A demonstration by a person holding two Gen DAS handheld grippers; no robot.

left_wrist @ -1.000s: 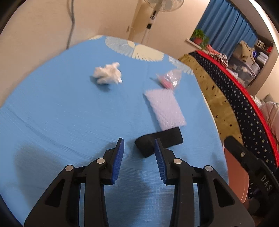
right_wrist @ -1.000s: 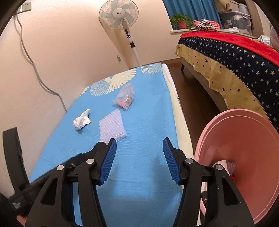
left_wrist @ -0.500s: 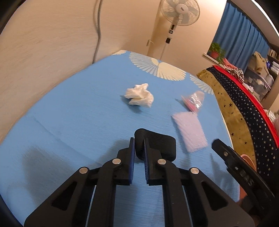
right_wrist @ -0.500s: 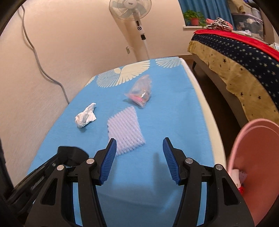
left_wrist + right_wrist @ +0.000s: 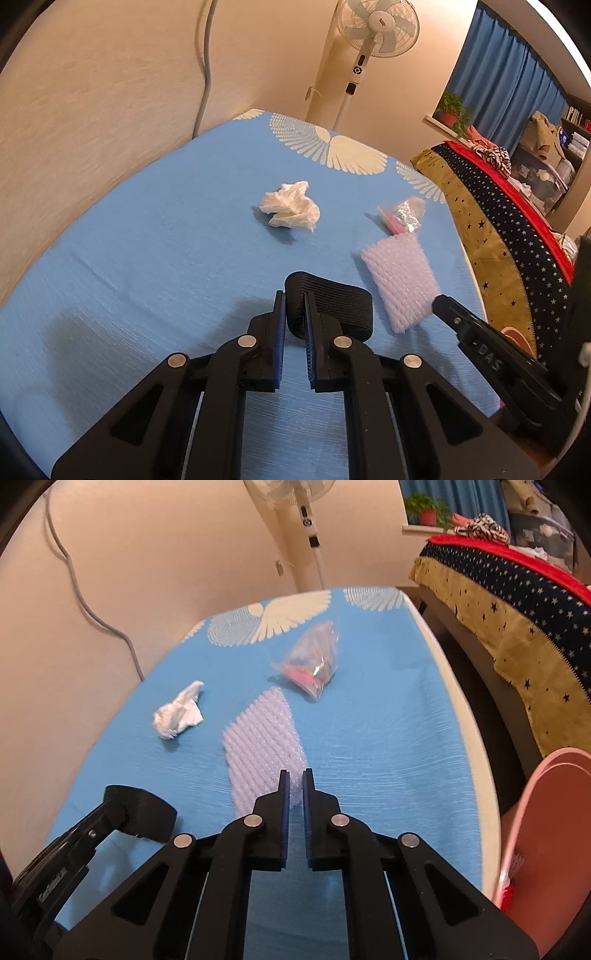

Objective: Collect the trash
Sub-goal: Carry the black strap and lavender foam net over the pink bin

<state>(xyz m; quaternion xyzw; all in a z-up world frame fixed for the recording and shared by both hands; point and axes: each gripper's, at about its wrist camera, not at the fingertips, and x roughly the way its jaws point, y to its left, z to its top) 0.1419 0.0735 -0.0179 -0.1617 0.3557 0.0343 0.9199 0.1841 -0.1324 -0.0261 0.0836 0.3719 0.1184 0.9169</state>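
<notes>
My left gripper point(image 5: 293, 295) is shut on one end of a black elastic band point(image 5: 340, 306), which it holds close to the blue cloth point(image 5: 147, 240). My right gripper point(image 5: 293, 773) has its jaws closing on the near corner of a white foam net sheet point(image 5: 262, 746), and the corner sits pinched between the pads. A crumpled white tissue point(image 5: 291, 210) lies further back on the cloth. A clear plastic bag with pink scraps point(image 5: 314, 661) lies beyond the foam sheet. The band point(image 5: 147, 814) also shows at the lower left of the right wrist view.
A pink bin point(image 5: 554, 830) with some trash in it stands off the table's right edge. The wall runs along the left, and a standing fan point(image 5: 376, 26) is behind the table. A bed with a starred cover point(image 5: 498, 229) lies to the right.
The left gripper closed on the black band's end and raised it a little. The right gripper swung left from near the pink bin to the foam sheet and closed on its corner.
</notes>
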